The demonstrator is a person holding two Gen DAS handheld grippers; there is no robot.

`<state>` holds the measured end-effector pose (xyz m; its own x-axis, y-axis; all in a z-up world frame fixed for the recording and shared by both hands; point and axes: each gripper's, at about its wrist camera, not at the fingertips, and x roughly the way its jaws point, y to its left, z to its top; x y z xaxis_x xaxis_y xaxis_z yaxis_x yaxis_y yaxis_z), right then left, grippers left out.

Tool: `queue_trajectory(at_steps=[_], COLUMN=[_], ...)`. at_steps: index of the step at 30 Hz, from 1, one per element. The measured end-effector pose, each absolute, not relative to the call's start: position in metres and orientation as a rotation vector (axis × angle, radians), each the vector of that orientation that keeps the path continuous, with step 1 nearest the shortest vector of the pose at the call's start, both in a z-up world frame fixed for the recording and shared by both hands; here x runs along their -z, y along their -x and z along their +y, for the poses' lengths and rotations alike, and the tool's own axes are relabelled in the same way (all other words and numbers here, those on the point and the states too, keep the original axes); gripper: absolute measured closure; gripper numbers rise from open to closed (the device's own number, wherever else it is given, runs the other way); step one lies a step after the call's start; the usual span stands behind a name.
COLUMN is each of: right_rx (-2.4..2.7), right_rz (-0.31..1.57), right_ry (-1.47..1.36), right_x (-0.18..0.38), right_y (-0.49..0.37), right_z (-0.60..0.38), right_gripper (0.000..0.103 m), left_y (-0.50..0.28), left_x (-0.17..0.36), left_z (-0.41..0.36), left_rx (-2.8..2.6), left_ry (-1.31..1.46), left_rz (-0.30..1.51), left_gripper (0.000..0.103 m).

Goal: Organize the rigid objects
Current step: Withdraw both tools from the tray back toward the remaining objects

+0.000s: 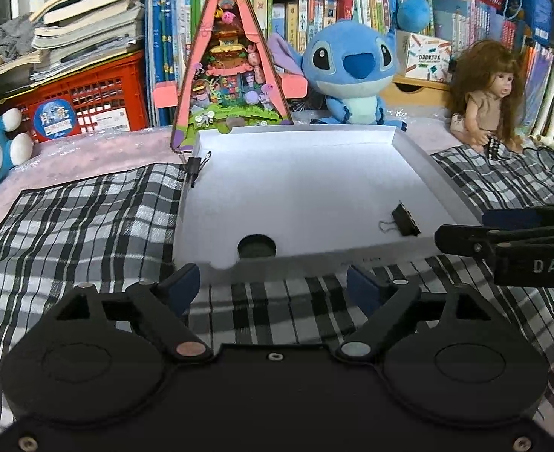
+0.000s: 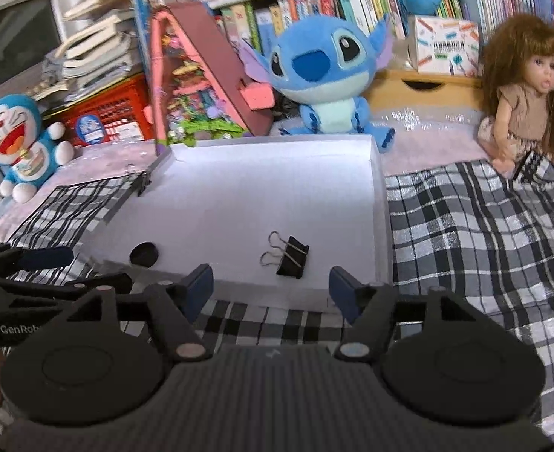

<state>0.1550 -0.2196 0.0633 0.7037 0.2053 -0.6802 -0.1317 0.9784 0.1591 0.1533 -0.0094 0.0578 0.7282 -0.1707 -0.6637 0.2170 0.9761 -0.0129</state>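
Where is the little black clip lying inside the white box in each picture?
Left wrist view: the black binder clip lies on the white box's floor, lower right, near the front wall.
Right wrist view: the same clip sits low in the centre, just beyond the open right gripper.
Shared landmark: the blue plush toy sits behind the box's far wall in both.

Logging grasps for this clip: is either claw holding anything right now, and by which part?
Nothing is held. The left claw and right claw both stand open and empty; the black metal binder clip lies free in the white cardboard tray.
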Motion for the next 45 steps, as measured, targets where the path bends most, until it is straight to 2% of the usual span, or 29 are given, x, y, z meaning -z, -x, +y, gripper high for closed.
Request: queue_trajectory(at_steps=[10, 32, 37, 45], right_rx=[-0.237, -0.181, -0.176, -0.186], right_rz=[0.656, 0.547, 0.565, 0.582], right_ry=[-0.03, -0.002, -0.008, 0.019], right_x=[-0.066, -0.037, -0.028, -0.019], right_y=[-0.098, -0.001, 0.007, 0.01], right_z=[-0.224, -0.247, -0.25, -0.248], right_gripper=[0.015, 0.014, 0.014, 0.014], left_y=[-0.092, 0.017, 0.021, 0.015], left_x=[-0.046, -0.015, -0.006, 0.007], left_z=[0.017, 0.049, 0.049, 0.053], left_rx=[0.184, 0.142, 0.148, 0.165], left_ry=[-0.044, -0.033, -0.054, -0.044], left_rz=[0.662, 0.536, 0.548, 0.589], left_gripper=[0.017, 0.017, 0.023, 0.036])
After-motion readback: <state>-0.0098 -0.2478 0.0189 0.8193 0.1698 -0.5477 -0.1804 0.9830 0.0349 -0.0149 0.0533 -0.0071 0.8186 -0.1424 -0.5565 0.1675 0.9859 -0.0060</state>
